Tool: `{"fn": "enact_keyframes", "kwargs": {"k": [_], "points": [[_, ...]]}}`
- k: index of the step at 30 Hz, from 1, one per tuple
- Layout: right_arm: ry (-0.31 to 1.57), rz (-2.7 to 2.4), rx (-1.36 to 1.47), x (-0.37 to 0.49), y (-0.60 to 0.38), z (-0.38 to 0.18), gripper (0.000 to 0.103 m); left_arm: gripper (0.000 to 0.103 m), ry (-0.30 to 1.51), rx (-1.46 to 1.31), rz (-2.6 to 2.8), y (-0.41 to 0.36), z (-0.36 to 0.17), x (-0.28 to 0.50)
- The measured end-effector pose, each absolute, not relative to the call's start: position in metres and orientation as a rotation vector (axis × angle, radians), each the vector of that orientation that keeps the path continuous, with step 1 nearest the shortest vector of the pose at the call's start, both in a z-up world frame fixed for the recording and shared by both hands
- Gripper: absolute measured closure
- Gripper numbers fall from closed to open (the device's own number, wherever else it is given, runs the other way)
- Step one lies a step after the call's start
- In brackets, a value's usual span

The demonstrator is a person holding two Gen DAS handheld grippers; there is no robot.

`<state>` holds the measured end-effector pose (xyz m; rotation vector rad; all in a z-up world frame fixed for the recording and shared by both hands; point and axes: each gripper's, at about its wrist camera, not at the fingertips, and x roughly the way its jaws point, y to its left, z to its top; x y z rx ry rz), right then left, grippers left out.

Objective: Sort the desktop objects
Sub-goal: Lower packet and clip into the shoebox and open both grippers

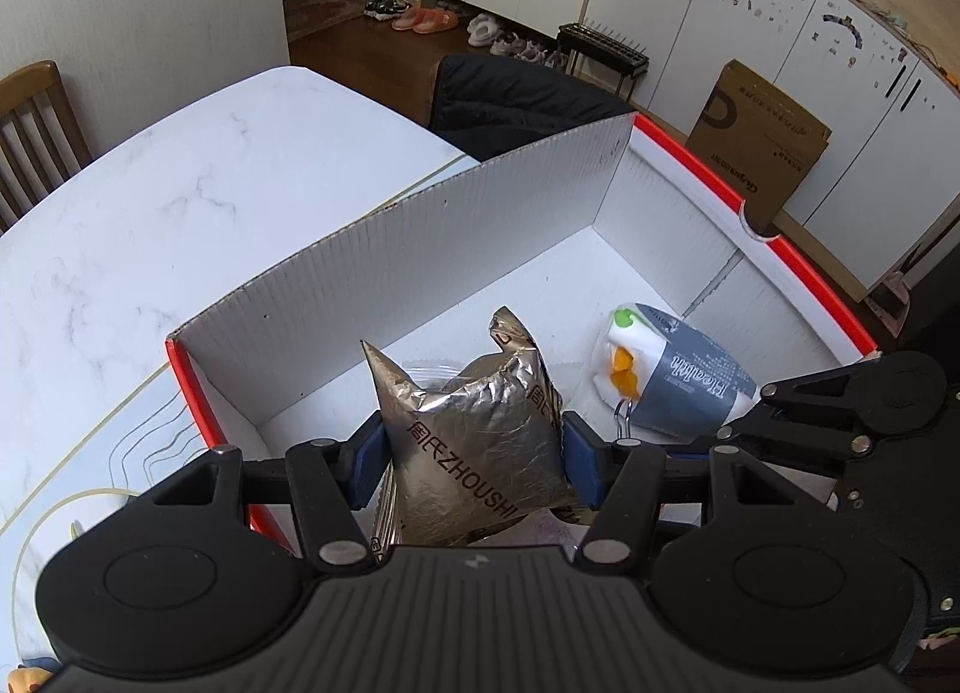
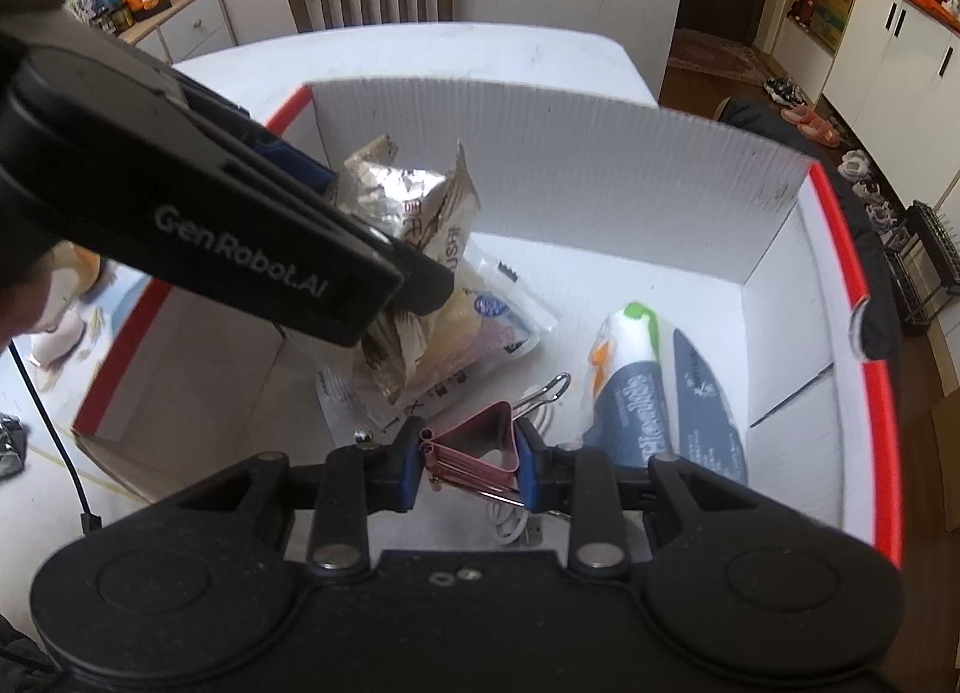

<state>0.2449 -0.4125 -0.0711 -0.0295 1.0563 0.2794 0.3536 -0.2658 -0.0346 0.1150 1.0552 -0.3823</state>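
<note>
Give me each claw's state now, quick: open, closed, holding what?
Left claw: closed on the crinkled silver foil snack packet, over the white cardboard box.
Right claw: closed on the pink metal binder clip.

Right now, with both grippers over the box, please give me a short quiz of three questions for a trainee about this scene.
1. True or false: the left gripper holds a pink binder clip.
2. Multiple choice: what is clamped in the right gripper? A) white cable B) pink binder clip C) toothpaste tube
3. Fill in: the grey and white tube lies on the floor of the white ____ with the red rim.

Key:
1. False; it holds the silver foil packet.
2. B
3. box
</note>
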Motion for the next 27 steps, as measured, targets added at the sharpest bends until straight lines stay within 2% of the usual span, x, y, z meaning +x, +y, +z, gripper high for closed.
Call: {"fn": "enact_keyframes", "kwargs": {"k": [8, 11, 14, 17, 19, 21, 27], "points": [[1.090, 0.277, -0.013, 0.250, -0.411, -0.079, 0.074, 0.043, 1.066, 0.124, -0.379, -0.264, -0.038, 0.354], [1.097, 0.279, -0.003, 0.250, -0.412, -0.080, 0.072, 0.039, 1.068, 0.123, -0.374, -0.263, -0.039, 0.355], [1.101, 0.279, 0.005, 0.250, -0.414, -0.078, 0.068, 0.033, 1.059, 0.120, -0.364, -0.260, -0.038, 0.354], [1.100, 0.277, 0.014, 0.247, -0.416, -0.076, 0.059, 0.028, 1.057, 0.086, -0.365, -0.256, -0.037, 0.353], [1.091, 0.276, 0.018, 0.244, -0.418, -0.073, 0.055, 0.028, 1.049, 0.070, -0.364, -0.253, -0.035, 0.351], [1.081, 0.276, 0.022, 0.241, -0.419, -0.070, 0.046, 0.028, 1.045, 0.067, -0.362, -0.251, -0.034, 0.348], [1.049, 0.282, 0.016, 0.232, -0.420, -0.058, 0.038, 0.028, 1.014, 0.044, -0.376, -0.243, -0.023, 0.337]]}}
